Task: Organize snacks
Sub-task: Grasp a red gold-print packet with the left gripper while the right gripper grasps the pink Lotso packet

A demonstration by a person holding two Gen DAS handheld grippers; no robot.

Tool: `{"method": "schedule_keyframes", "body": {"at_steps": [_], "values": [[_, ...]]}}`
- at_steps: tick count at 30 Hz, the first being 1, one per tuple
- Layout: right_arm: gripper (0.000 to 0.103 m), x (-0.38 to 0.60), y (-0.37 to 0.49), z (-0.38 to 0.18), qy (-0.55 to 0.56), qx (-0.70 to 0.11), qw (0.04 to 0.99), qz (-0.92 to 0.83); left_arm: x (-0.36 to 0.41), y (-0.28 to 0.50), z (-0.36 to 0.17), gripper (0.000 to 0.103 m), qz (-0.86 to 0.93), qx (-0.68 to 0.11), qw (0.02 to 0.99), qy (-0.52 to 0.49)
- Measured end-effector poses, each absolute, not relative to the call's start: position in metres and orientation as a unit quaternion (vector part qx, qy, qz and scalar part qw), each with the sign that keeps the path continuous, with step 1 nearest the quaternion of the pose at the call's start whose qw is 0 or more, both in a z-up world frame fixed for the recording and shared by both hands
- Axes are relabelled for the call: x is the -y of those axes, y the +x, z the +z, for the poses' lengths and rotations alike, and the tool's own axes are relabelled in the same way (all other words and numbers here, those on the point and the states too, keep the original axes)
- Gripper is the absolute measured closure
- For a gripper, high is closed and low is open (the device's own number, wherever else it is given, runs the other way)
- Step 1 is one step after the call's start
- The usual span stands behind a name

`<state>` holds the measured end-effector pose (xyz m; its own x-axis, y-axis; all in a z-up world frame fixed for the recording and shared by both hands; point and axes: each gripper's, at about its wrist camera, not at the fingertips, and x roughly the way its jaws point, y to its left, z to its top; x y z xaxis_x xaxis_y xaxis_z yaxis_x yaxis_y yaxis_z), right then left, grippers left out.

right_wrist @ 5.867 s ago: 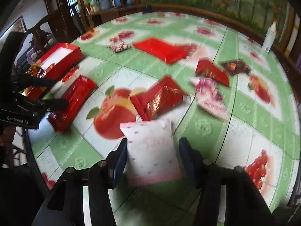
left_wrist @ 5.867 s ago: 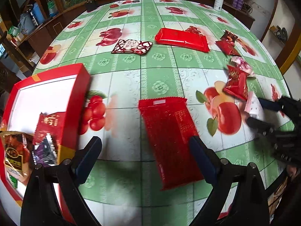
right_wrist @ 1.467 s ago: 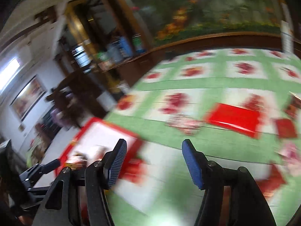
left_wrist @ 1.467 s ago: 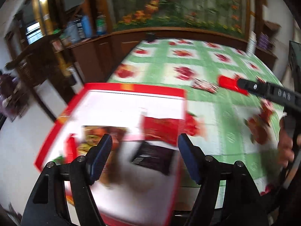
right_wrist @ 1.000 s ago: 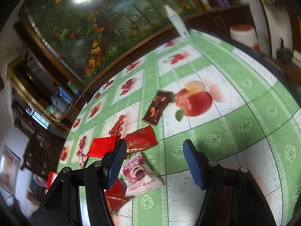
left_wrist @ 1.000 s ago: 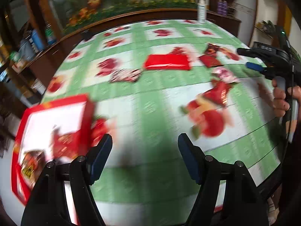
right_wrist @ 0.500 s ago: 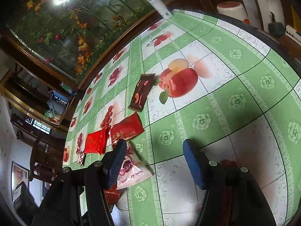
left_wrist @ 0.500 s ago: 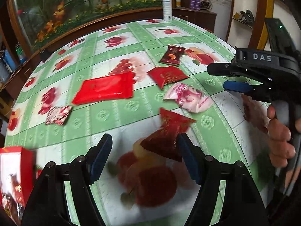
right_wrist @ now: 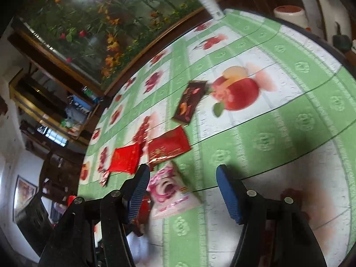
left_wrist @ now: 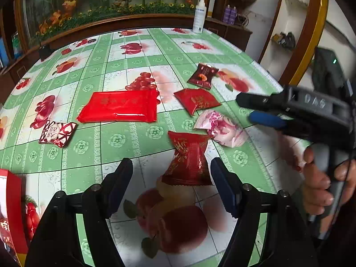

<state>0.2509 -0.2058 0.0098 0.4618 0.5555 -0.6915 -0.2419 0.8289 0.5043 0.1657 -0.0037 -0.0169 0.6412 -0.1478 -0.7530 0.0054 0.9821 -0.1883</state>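
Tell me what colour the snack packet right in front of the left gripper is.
Dark red with gold lettering, clearest in the left wrist view.

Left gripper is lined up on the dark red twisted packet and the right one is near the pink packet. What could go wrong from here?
1. The dark red packet touches the pink packet at one corner, so closing the open left gripper may drag the pink one along.
2. The right gripper hovers just above that pink packet; both tools working this cluster could collide.
3. The red packet lies close behind and may get nudged.
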Motion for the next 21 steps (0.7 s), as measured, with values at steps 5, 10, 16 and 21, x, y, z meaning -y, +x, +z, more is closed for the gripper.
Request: {"method": "schedule_keyframes", "body": {"at_steps": [5,10,16,21], "values": [[0.042,0.186,0.246,0.009,0.127,-0.463,0.839,0.255,0.003,0.168,-0.021,0.031,-0.047,-0.426,0.898,-0.094],[0.046,0.176,0.245,0.004,0.104,-0.478,0.833,0.26,0.016,0.178,-0.03,0.031,-0.057,-0.436,0.895,-0.072],[0.046,0.166,0.24,0.002,0.058,-0.474,0.841,0.253,0.023,0.19,-0.038,0.031,-0.069,-0.445,0.891,-0.056],[0.047,0.155,0.233,0.002,0.003,-0.461,0.852,0.247,0.025,0.19,-0.04,0.038,-0.063,-0.438,0.896,-0.032]]}}
